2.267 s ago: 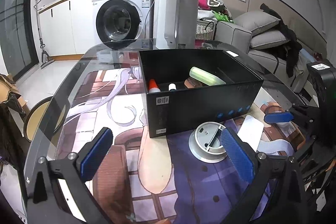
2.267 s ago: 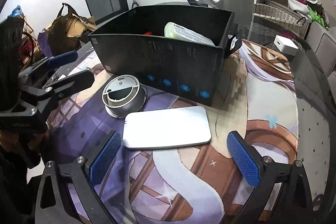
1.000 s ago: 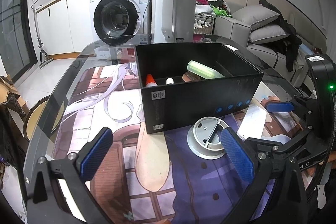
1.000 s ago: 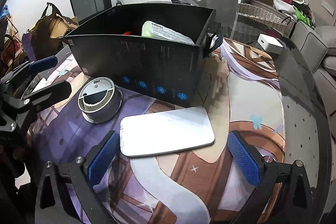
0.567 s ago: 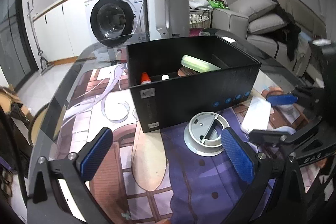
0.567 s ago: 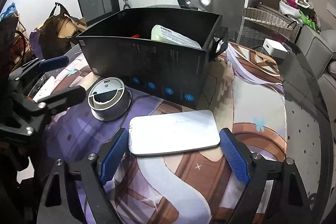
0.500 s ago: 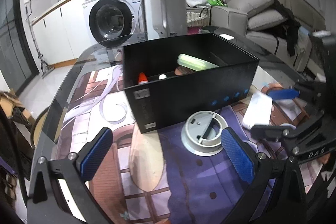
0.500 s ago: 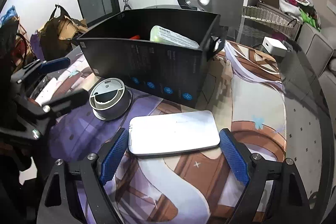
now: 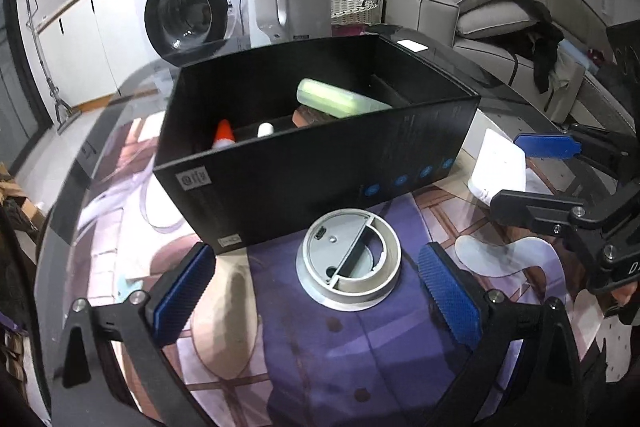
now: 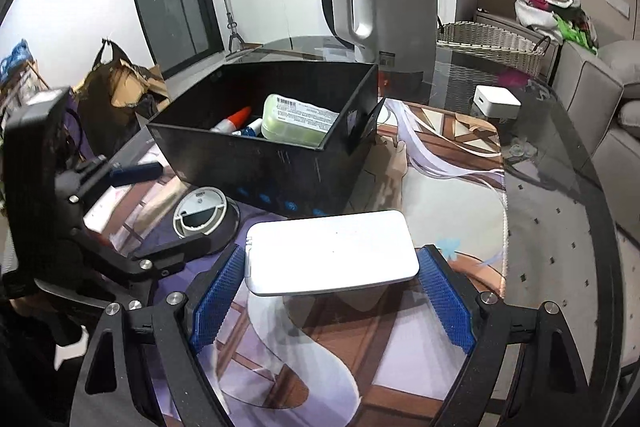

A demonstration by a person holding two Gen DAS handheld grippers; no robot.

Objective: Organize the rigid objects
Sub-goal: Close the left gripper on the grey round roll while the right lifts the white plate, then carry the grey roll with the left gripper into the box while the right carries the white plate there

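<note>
Right gripper (image 10: 332,291) clamps its fingers on the white flat box (image 10: 330,253), lifted just before the black bin (image 10: 280,163), while the left gripper (image 9: 316,285), fingers released, straddles the grey round device (image 9: 348,263) beside it.

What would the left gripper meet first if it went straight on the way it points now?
Most likely the round grey disc on the mat: it lies just ahead of the open left gripper, centred between the pads. The black box stands behind it.
</note>
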